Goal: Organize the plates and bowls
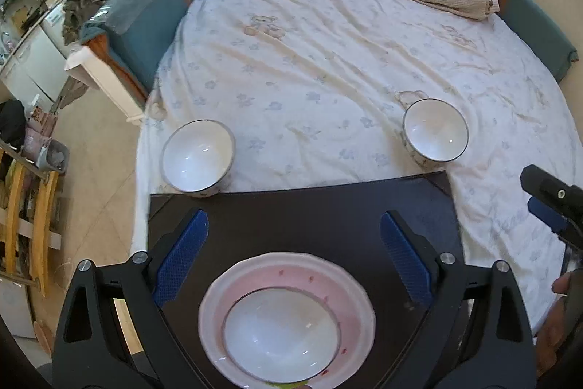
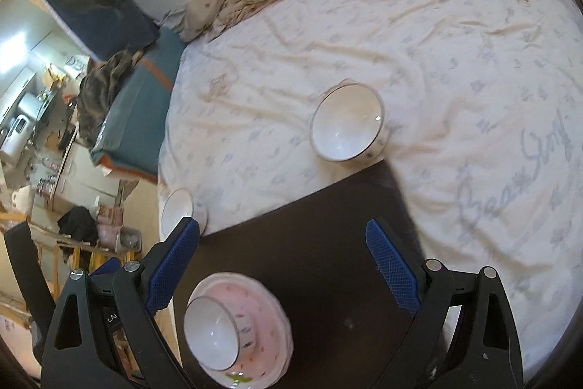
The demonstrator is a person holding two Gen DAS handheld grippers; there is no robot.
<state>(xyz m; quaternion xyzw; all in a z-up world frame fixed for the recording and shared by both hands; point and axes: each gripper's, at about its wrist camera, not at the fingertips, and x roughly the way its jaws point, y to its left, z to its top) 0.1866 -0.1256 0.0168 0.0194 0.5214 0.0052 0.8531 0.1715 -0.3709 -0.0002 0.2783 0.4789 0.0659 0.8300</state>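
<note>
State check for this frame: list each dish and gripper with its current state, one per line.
Pink plate: on the black board, bowl on it.
Stacked bowl: upright, empty.
Left bowl: on the bedsheet, empty.
Right bowl: on the bedsheet, empty.
Left gripper: open, empty.
Right gripper: open, empty.

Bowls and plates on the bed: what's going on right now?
One white bowl already sits on the pink plate on the dark board. Two more bowls wait on the sheet, one by the board's left corner, one by its right. Both the left gripper and right gripper are open and empty.
</note>
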